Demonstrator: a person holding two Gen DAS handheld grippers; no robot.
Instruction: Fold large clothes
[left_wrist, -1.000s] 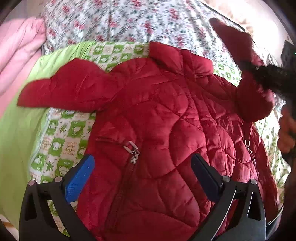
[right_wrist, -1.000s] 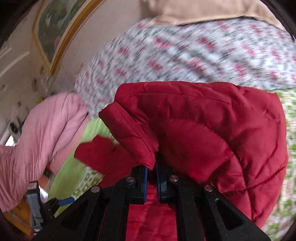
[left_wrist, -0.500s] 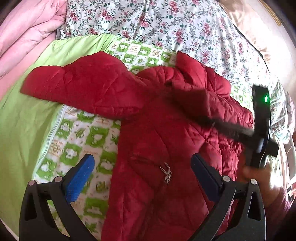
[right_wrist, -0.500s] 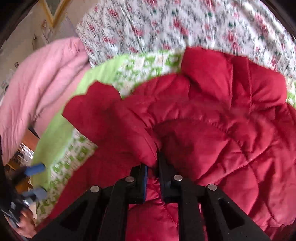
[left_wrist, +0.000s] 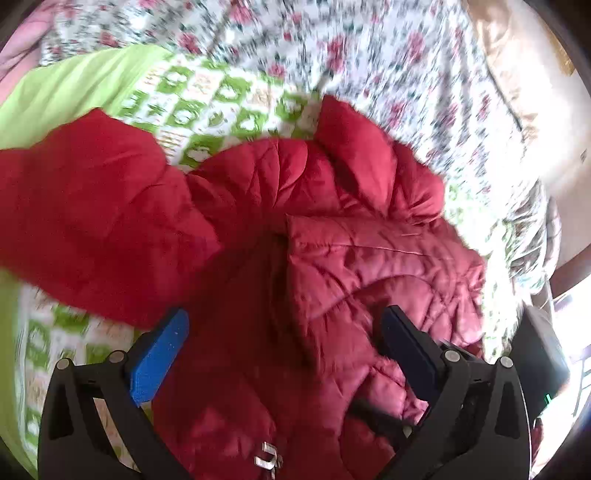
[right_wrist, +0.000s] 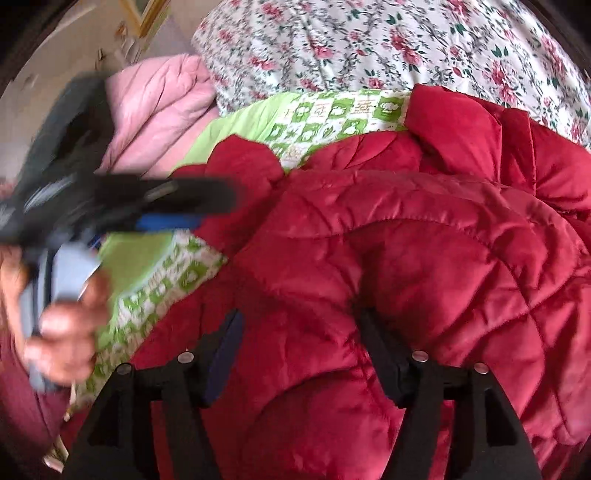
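We have a red quilted puffer jacket (left_wrist: 280, 236) lying on the bed, over a green-and-white patterned blanket (left_wrist: 207, 99) with a white sheet printed with red flowers (right_wrist: 369, 40) beyond it and a pink padded quilt (right_wrist: 159, 99) off to one side. One sleeve (left_wrist: 388, 266) lies folded in across the jacket's chest, its cuff edge near the middle. The other sleeve (left_wrist: 85, 206) stretches out sideways over the blanket, not yet folded.

Our right claw (right_wrist: 299, 343) hovers low over the folded sleeve with its fingers apart and nothing between them; we judge it has no grip on the fabric. Our left claw (left_wrist: 280, 339) is also spread wide, with its blue pads (left_wrist: 159, 354) on either side of the jacket's front, above the metal zipper pull (left_wrist: 267, 461), and it holds nothing. In the right wrist view the left claw appears blurred near the outstretched sleeve.

We judge the step in hand to be the folding-in of the sleeves: one done, one remaining. The next move calls for the left claw to reach the cuff end of the outstretched sleeve, close on it, and carry it across the chest to lie over or beside the first. The padding is thick and springy, so we should take a deep bite of fabric and lay it down flat, or it may slide back open.
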